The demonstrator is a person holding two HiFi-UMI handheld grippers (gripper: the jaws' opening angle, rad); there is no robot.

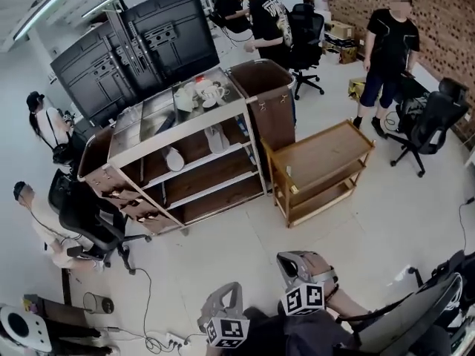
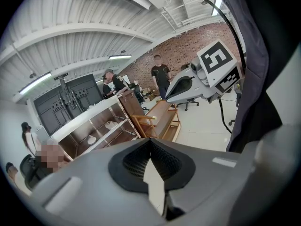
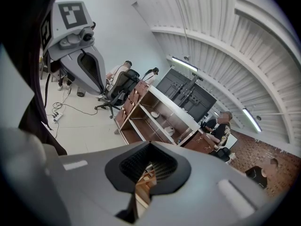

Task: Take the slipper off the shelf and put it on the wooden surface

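Our left tongs [image 2: 150, 142] and right tongs [image 3: 150, 147] are both pressed together, empty. The slipper [image 1: 174, 159] lies on the shelf [image 1: 215, 180], well ahead and leftward, nearer our left tongs. The wooden worktop [image 1: 319, 154] stands ahead of the right.

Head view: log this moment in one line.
phase: not started | left gripper: shut, empty | right gripper: shut, empty | slippers: on shelf | wooden cart: beside shelf
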